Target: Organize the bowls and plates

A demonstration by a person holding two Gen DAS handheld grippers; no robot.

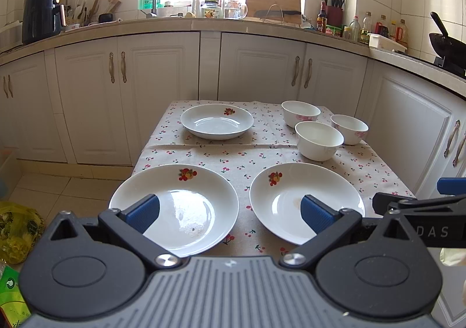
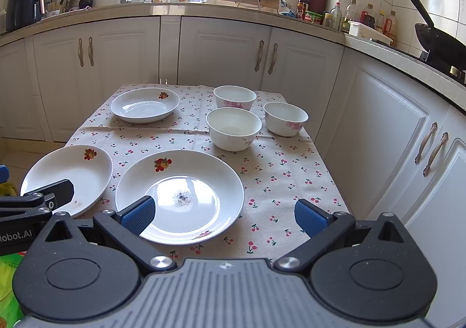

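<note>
Three plates (image 2: 179, 197), three bowls (image 2: 234, 128), untouched.

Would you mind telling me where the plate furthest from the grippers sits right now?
The far plate sits at the back left of the table in both wrist views, left of the three bowls, beyond the two near plates.

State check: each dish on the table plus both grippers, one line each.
Near-left plate: upright, unstacked, specks in centre.
Near-right plate: upright, unstacked, small residue in centre.
Far plate: upright, alone, looks clean.
Front bowl: upright, empty, unstacked.
Back bowl: upright, unstacked.
Right bowl: upright, unstacked.
Left hand-held gripper: open, holding nothing.
Right hand-held gripper: open, holding nothing.
</note>
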